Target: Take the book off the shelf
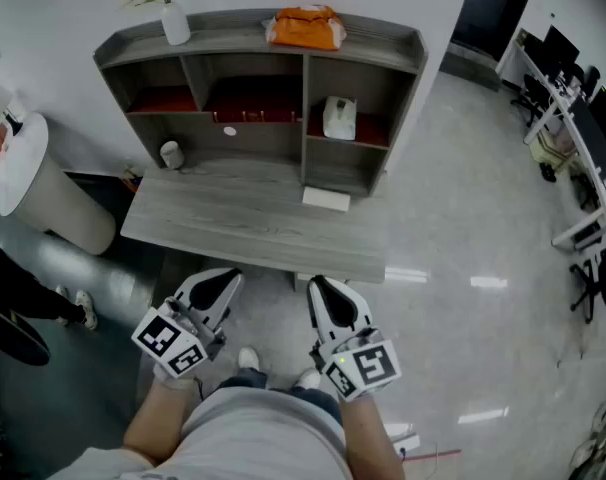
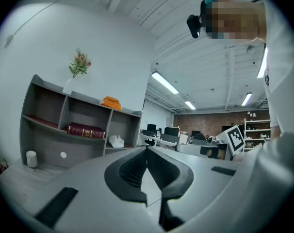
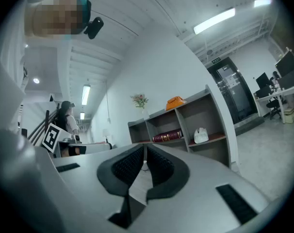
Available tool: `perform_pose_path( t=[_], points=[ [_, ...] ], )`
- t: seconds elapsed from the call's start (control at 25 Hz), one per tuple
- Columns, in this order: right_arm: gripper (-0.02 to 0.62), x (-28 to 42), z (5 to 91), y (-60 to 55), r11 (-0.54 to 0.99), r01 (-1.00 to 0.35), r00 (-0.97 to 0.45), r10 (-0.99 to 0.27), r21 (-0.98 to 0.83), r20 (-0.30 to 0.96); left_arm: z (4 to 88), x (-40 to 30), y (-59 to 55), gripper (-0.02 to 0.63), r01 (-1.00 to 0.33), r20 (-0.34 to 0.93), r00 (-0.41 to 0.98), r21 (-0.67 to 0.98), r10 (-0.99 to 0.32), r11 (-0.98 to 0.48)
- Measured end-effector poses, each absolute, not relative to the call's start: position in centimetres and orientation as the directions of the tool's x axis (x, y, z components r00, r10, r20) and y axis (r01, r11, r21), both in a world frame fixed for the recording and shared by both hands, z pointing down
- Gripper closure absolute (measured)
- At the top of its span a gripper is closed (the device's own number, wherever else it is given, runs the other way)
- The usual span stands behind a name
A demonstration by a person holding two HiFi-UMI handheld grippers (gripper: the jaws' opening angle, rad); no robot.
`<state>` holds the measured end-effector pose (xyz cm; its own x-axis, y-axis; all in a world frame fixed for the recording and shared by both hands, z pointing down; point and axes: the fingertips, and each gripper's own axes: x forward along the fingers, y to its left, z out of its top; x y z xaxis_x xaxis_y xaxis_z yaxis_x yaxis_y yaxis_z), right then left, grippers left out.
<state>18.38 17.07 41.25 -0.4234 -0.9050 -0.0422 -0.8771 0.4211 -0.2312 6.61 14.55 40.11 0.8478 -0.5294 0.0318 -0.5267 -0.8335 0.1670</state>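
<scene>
Open-plan office. Rows of white desks (image 1: 583,160) carry black computer monitors (image 1: 560,46), with black swivel chairs (image 1: 595,290) alongside on a glossy pale grey floor (image 1: 483,228). Long fluorescent ceiling strip lights (image 2: 165,83) overhead; red brick far wall (image 2: 205,121).

Landmark: the shelf (image 1: 233,33), which I read as grey with a wood grain.

- **Middle compartment:** the book (image 2: 86,130), dark red with gold bands across its spine.
- **On top of the shelf:** an orange bag (image 1: 305,28) and a white vase (image 1: 175,23) of pink and green flowers.
- **Right compartment:** a white object (image 1: 339,118).
- **In front of the shelf:** my left gripper (image 1: 221,278) and right gripper (image 1: 321,286), both pale grey with black ribbed pads (image 2: 130,171) and black-and-white square markers.
</scene>
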Motion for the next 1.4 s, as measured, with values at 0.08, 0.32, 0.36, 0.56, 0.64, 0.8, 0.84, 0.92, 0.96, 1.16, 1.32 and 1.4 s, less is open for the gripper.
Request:
perform_pose_path(
  t=[0.08,0.32,0.36,0.56,0.64,0.8,0.84,0.92,0.96,1.16,1.32,1.4],
  points=[
    [0.563,17.5,41.4,16.8,0.413,-0.873,-0.417,-0.908,-0.260,-0.042,40.2,5.9,14.5,0.591,-0.507,0.039,0.861,0.162,-0.508,-0.847],
    [0.563,14.6,41.5,16.0,0.376,-0.898,-0.385,-0.923,-0.228,-0.010,40.0,3.6,13.9,0.591,-0.444,0.007,0.891,0.226,-0.454,-0.867],
    [0.563,14.0,41.4,15.8,0.373,-0.900,-0.381,-0.925,-0.226,-0.009,40.0,3.1,13.7,0.591,-0.435,0.002,0.894,0.242,-0.448,-0.867],
    [0.563,11.2,40.2,14.4,0.373,-0.892,-0.365,-0.928,-0.255,-0.078,40.6,-0.4,11.2,0.591,-0.416,-0.004,0.899,0.310,-0.439,-0.855],
    [0.563,9.7,40.1,13.5,0.366,-0.902,-0.359,-0.931,-0.231,-0.070,40.8,-2.2,10.2,0.591,-0.398,-0.013,0.905,0.325,-0.425,-0.858],
    [0.570,7.2,40.5,11.9,0.333,-0.926,-0.337,-0.941,-0.180,-0.004,41.4,-5.3,8.7,0.591,-0.354,-0.021,0.922,0.350,-0.385,-0.867],
    [0.573,6.9,40.7,11.6,0.315,-0.932,-0.321,-0.947,-0.180,0.006,41.6,-5.9,8.3,0.591,-0.346,-0.023,0.925,0.355,-0.378,-0.869],
    [0.577,6.6,41.2,11.0,0.276,-0.940,-0.286,-0.958,-0.200,0.020,41.9,-6.9,7.4,0.591,-0.338,-0.026,0.928,0.361,-0.372,-0.869],
    [0.577,6.5,41.4,10.7,0.263,-0.942,-0.274,-0.961,-0.210,0.026,42.1,-7.2,7.1,0.591,-0.335,-0.027,0.929,0.365,-0.370,-0.869],
    [0.577,6.6,42.6,8.8,0.237,-0.944,-0.254,-0.966,-0.229,0.044,42.8,-8.0,5.5,0.591,-0.335,-0.021,0.929,0.373,-0.369,-0.865],
    [0.577,6.7,43.2,6.0,0.258,-0.934,-0.277,-0.960,-0.246,0.046,43.3,-7.9,3.6,0.591,-0.358,-0.011,0.921,0.371,-0.389,-0.857],
    [0.577,6.7,43.2,4.2,0.283,-0.926,-0.303,-0.952,-0.250,0.043,43.4,-7.9,2.3,0.591,-0.382,-0.005,0.911,0.366,-0.412,-0.849]
  ],
)
